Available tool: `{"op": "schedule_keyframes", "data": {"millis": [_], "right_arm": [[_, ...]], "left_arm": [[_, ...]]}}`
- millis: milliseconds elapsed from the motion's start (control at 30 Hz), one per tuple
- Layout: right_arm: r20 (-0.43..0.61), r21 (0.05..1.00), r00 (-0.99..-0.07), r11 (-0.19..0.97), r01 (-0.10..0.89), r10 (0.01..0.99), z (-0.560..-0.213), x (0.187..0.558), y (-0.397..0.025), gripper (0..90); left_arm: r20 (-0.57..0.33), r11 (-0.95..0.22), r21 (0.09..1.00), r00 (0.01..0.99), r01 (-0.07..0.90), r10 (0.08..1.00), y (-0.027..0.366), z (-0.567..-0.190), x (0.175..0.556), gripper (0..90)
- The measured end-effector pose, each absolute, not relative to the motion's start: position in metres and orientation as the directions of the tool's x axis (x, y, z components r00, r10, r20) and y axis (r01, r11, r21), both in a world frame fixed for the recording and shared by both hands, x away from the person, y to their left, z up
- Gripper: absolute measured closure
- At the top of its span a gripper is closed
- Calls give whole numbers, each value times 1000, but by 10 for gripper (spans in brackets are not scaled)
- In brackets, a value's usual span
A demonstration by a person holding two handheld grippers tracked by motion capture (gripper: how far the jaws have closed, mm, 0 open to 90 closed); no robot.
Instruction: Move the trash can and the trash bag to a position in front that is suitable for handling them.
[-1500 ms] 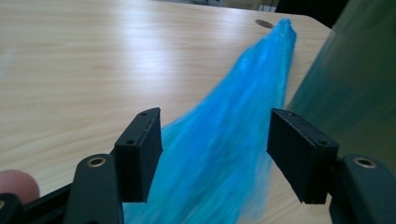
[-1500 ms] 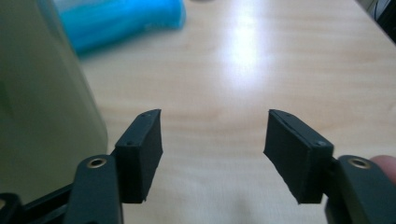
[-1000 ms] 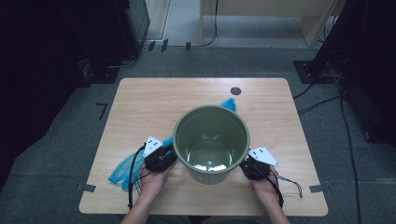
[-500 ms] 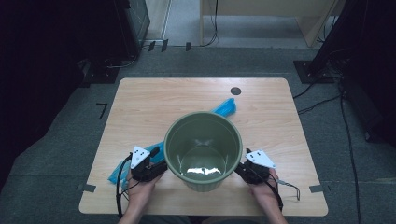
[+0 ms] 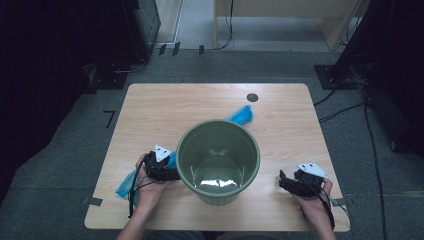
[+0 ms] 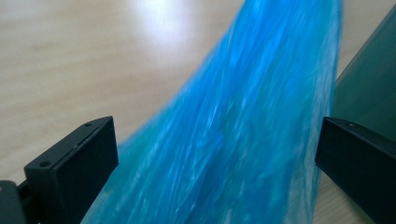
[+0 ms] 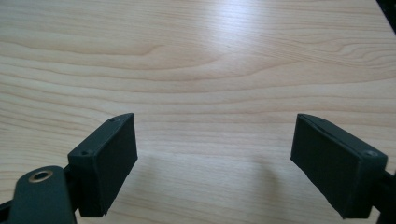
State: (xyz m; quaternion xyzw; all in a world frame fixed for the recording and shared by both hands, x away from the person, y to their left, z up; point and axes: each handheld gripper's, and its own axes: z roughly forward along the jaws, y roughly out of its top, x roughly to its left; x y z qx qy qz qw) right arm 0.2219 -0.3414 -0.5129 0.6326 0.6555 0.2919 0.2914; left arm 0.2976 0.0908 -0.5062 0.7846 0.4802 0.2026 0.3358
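A green plastic bucket (image 5: 220,196) stands upright on the wooden table (image 5: 165,115), near its front edge. A long blue plastic bag (image 5: 241,115) lies under and behind it, and its other end (image 5: 127,184) shows at the front left. My left gripper (image 5: 172,174) is against the bucket's left side, open, with the blue bag (image 6: 243,130) lying between its jaws (image 6: 217,149) and the bucket wall (image 6: 369,84) just past the right jaw. My right gripper (image 5: 283,182) is apart from the bucket on its right, open (image 7: 233,154) over bare wood.
A small dark round hole (image 5: 252,97) sits near the table's far edge. Bare wood lies on the far half of the table and at the right front. Cables (image 5: 345,107) and dark equipment stand on the floor around the table.
The bucket has come toward the person and a little right. The right gripper has come off the bucket's side and moved right. The left gripper stays beside the bucket.
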Motion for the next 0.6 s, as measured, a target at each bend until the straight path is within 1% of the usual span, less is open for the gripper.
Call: {"op": "schedule_keyframes", "data": {"millis": [100,167,200,233,267,300,333,367,400,433,467,500,567,600], "right_arm": [[-12,752,-28,28,659,1000,-514,222,-343,145],[-13,751,-23,25,660,1000,-515,223,-345,146],[-18,749,-12,21,663,1000,-517,223,-346,147],[-18,749,-12,21,663,1000,-517,223,-346,147],[-6,746,-6,9,666,1000,-519,223,-346,150],[-7,746,-11,12,666,1000,-521,223,-346,153],[-7,746,-11,12,666,1000,-521,223,-346,153],[-5,742,-26,21,670,1000,-523,223,-345,159],[-5,742,-26,21,670,1000,-523,223,-345,159],[-7,742,-28,24,670,1000,-524,222,-344,159],[-1,743,-24,17,669,1000,-524,222,-344,157],[-1,743,-24,17,669,1000,-524,222,-344,157],[25,736,-15,-8,677,1000,-524,223,-347,148],[26,735,-12,-12,678,1000,-524,223,-347,145]], "left_arm": [[12,-350,675,464,650,886,91,-515,298,0],[5,-337,673,451,659,892,94,-517,297,0],[7,-336,673,450,658,893,96,-516,297,29],[4,-330,680,446,655,895,97,-515,296,29],[6,-329,688,448,647,894,99,-514,295,148],[4,-324,698,448,639,894,101,-514,293,184],[3,-319,708,448,630,894,103,-514,291,184],[-3,-295,730,434,617,901,110,-513,287,392],[-3,-295,730,434,617,901,110,-513,287,476],[-10,-279,740,425,611,905,114,-514,285,476],[-16,-267,749,419,607,908,118,-515,283,647],[-34,-248,756,414,605,910,123,-515,282,647],[-41,-236,757,406,609,913,129,-515,281,757],[-43,-233,759,404,608,914,132,-515,280,788]]}}
